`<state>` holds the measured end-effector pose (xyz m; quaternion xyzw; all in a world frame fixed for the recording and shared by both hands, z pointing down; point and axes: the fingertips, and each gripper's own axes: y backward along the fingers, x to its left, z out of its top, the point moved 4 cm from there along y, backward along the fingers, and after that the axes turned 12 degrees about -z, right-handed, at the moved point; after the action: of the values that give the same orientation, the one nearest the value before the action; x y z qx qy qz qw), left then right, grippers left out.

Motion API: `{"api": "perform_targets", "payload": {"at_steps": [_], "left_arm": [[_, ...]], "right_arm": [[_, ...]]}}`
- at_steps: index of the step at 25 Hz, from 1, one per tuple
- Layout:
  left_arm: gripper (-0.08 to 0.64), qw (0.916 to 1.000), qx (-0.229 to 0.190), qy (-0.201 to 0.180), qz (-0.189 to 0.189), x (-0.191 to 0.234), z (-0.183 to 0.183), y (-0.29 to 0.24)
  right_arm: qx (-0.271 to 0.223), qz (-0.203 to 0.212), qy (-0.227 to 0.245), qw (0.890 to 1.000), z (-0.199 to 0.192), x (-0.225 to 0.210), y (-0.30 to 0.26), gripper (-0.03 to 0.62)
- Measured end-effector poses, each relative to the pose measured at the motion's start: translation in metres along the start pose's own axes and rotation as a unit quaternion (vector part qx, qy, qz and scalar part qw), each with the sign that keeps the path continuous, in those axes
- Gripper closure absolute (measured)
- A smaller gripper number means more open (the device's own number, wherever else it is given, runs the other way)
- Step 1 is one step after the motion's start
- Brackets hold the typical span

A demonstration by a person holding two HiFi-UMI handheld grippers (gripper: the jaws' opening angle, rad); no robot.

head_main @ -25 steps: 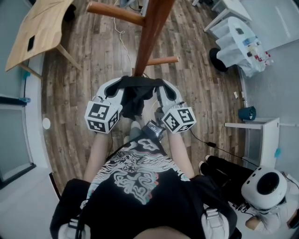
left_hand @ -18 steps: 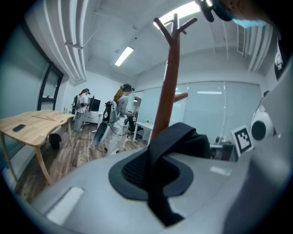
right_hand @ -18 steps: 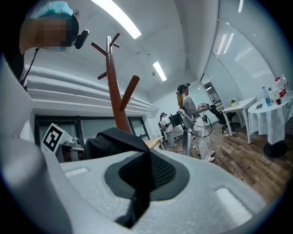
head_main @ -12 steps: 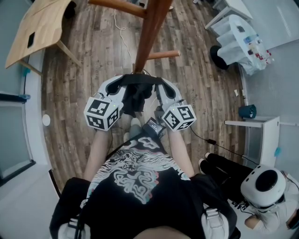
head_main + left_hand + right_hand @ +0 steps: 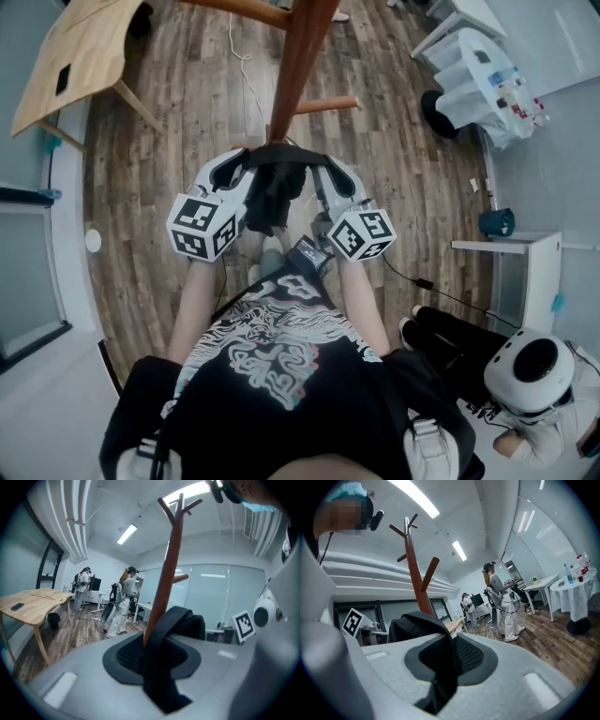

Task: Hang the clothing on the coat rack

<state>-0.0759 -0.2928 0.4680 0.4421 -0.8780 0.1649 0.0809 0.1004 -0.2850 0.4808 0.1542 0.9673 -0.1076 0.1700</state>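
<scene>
Holding one black garment (image 5: 272,192): right tool (image 5: 322,172) pinching, left tool (image 5: 236,165) just spreading around it.

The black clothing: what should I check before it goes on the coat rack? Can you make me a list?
1. The clothing hangs between both grippers: ok.
2. The right gripper pinches the clothing: ok.
3. The left gripper has a firm pinch: cannot tell. Its fingers have just been opening, with the clothing between them.
4. The coat rack stands straight ahead of the clothing: ok.
5. A peg is bare and ready: ok.
6. The clothing is over a peg: not ok. In the gripper views the peg sits higher than the clothing.
</scene>
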Motion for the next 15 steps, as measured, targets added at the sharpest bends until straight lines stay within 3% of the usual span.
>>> {"api": "perform_targets", "payload": {"at_steps": [6, 15], "left_arm": [[0.465, 1.0, -0.005, -0.003, -0.008, -0.003, 0.003, 0.006], [0.462, 0.9999, -0.009, -0.004, -0.012, -0.012, 0.002, 0.016]], "right_arm": [[-0.002, -0.003, -0.003, 1.0, 0.001, 0.002, 0.005, 0.541], [0.009, -0.006, -0.004, 1.0, -0.006, 0.003, 0.016, 0.514]]}}
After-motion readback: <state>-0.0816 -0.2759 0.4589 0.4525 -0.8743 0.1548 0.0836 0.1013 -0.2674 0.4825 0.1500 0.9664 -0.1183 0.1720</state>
